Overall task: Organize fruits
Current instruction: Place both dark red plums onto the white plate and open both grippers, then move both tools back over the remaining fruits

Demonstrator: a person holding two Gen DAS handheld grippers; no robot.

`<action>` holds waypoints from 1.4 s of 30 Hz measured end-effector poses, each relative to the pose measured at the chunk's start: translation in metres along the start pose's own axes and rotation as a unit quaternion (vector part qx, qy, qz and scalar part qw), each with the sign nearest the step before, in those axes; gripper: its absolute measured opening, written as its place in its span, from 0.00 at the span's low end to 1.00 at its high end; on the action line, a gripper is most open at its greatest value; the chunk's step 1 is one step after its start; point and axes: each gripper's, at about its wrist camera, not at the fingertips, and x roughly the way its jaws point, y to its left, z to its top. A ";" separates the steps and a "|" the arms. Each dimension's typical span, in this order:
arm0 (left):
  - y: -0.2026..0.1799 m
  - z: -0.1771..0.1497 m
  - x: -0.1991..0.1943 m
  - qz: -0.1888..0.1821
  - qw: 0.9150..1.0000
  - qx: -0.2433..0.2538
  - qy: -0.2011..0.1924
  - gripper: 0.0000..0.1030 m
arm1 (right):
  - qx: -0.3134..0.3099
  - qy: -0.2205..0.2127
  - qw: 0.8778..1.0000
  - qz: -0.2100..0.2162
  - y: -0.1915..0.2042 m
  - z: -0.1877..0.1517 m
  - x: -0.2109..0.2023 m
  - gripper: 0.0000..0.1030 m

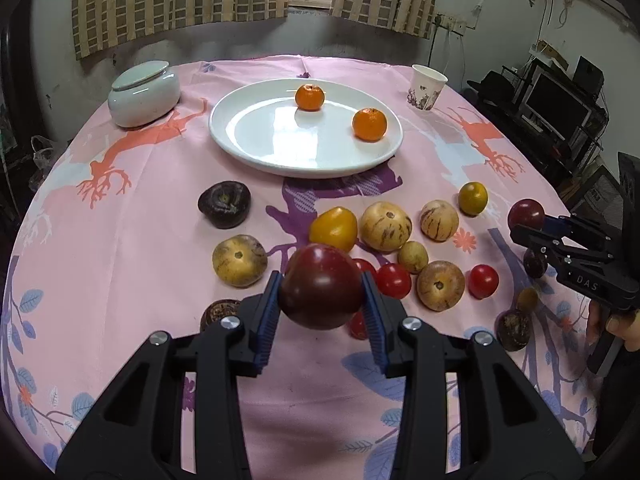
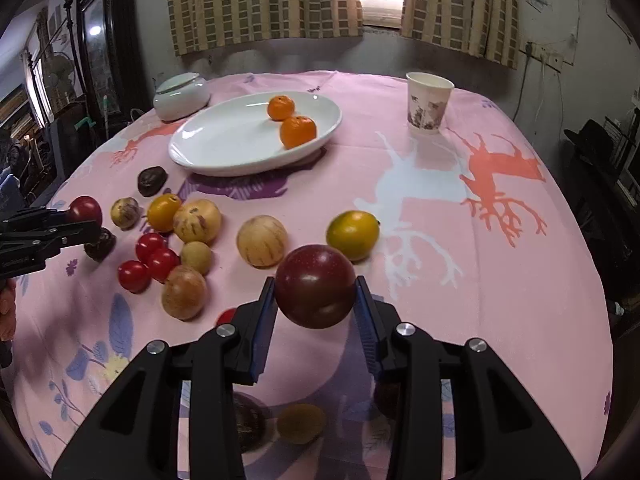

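The left gripper (image 1: 322, 300) pinches a round dark-red plum (image 1: 320, 286) clear above the pink printed tablecloth (image 1: 140, 208). The right gripper (image 2: 316, 300) clamps a second dark-red plum (image 2: 315, 286) likewise. Two small oranges (image 1: 309, 97) sit on the white oval plate (image 1: 256, 148) beyond the scattered fruit.
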 end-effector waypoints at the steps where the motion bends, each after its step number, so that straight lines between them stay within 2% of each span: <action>1: 0.000 0.004 -0.001 0.001 1.000 0.000 0.000 0.38 | -0.005 -0.002 1.000 0.007 0.005 0.005 -0.002 0.37; 7: 0.002 0.030 0.008 0.010 1.000 0.001 -0.004 0.38 | -0.046 -0.023 0.998 0.029 0.036 0.051 -0.006 0.37; 13: 0.012 0.078 0.039 0.020 1.000 -0.008 -0.001 0.39 | -0.067 -0.016 0.997 0.034 0.060 0.096 0.029 0.38; 17: 0.025 0.108 0.069 0.043 0.999 -0.024 0.006 0.39 | -0.068 0.003 0.997 0.029 0.065 0.118 0.065 0.38; 20: 0.031 0.118 0.092 0.061 0.998 -0.025 0.018 0.39 | -0.061 0.018 0.998 0.028 0.062 0.127 0.089 0.38; 27: 0.051 0.123 0.129 0.050 0.995 -0.064 0.052 0.40 | -0.045 0.064 0.997 0.020 0.051 0.137 0.141 0.38; 28: 0.052 0.124 0.129 0.050 0.995 -0.068 0.049 0.49 | -0.044 0.072 0.996 0.019 0.051 0.138 0.147 0.38; 29: 0.052 0.125 0.126 0.054 0.995 -0.070 0.043 0.61 | -0.046 0.081 0.995 0.021 0.051 0.138 0.150 0.38; 30: 0.052 0.127 0.122 0.056 0.995 -0.071 0.036 0.66 | -0.047 0.086 0.995 0.018 0.051 0.138 0.152 0.40; 31: 0.050 0.127 0.117 0.059 0.995 -0.072 0.029 0.70 | -0.048 0.085 0.995 0.013 0.052 0.139 0.151 0.51; 32: 0.049 0.127 0.110 0.058 0.996 -0.070 0.022 0.70 | -0.051 0.077 0.996 0.003 0.052 0.138 0.145 0.59; 33: 0.047 0.127 0.105 0.058 0.996 -0.068 0.020 0.70 | -0.056 0.062 0.996 -0.009 0.052 0.138 0.139 0.63; 36: 0.041 0.122 0.084 0.052 0.996 -0.069 0.013 0.71 | -0.056 0.046 0.997 -0.004 0.048 0.135 0.116 0.63; 40: 0.035 0.112 0.053 0.045 0.996 -0.075 -0.007 0.84 | -0.035 0.025 0.999 0.008 0.036 0.122 0.079 0.63; 42: 0.029 0.109 0.039 0.045 0.997 -0.069 -0.011 0.85 | -0.017 0.016 1.000 0.016 0.029 0.113 0.061 0.63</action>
